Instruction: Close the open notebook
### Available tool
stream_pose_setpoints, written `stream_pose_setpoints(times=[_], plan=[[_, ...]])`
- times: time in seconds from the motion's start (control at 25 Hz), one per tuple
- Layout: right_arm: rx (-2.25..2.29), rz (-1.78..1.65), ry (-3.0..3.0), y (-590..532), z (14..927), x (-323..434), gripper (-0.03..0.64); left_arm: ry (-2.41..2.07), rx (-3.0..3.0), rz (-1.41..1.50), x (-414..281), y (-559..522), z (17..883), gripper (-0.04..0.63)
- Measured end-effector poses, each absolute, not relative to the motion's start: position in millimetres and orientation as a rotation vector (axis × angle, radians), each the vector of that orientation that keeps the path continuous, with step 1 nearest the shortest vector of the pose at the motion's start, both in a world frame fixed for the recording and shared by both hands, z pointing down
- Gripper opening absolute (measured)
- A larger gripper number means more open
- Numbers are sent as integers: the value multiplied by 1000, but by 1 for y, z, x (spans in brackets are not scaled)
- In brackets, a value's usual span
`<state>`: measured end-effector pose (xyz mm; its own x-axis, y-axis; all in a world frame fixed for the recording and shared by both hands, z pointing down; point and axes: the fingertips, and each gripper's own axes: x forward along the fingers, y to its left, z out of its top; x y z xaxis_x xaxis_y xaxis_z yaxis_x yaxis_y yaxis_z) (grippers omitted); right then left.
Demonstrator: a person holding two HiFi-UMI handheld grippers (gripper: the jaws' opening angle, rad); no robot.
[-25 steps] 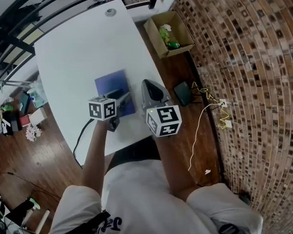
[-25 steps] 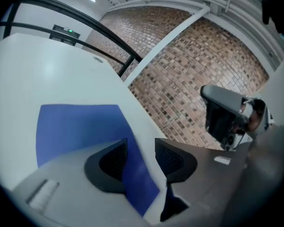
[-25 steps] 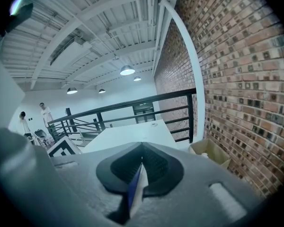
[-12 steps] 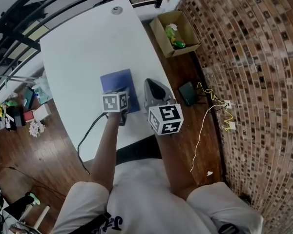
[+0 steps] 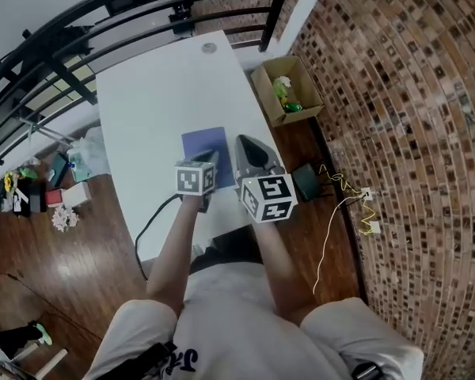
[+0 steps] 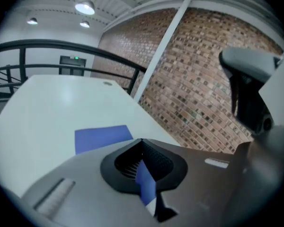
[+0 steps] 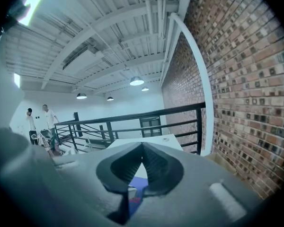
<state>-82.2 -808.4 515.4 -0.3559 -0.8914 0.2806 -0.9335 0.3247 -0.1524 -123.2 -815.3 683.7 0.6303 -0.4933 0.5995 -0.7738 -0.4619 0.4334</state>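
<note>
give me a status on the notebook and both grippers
Left gripper just closed, empty. Right gripper shut, empty. Notebook closed, flat on the white table. Nothing on its cover.

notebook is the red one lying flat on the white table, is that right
Not quite. The notebook is blue, not red. The rest holds: it lies flat on the white table. The left gripper view shows its colour plainly, and the head view agrees.
</note>
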Motion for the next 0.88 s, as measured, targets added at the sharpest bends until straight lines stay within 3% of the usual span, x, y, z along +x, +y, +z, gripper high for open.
stream_pose_setpoints(times=[0.4, 0.68, 0.88], plan=[[1612, 223, -2585, -732, 440, -135, -11, -1324, 2384, -35, -232, -750, 478, 17], [1395, 126, -2765, -681, 403, -178, -11, -1670, 2511, -134, -263, -682, 406, 15], [1274, 172, -2836, -595, 408, -162, -11, -1859, 2448, -135, -253, -597, 393, 15]])
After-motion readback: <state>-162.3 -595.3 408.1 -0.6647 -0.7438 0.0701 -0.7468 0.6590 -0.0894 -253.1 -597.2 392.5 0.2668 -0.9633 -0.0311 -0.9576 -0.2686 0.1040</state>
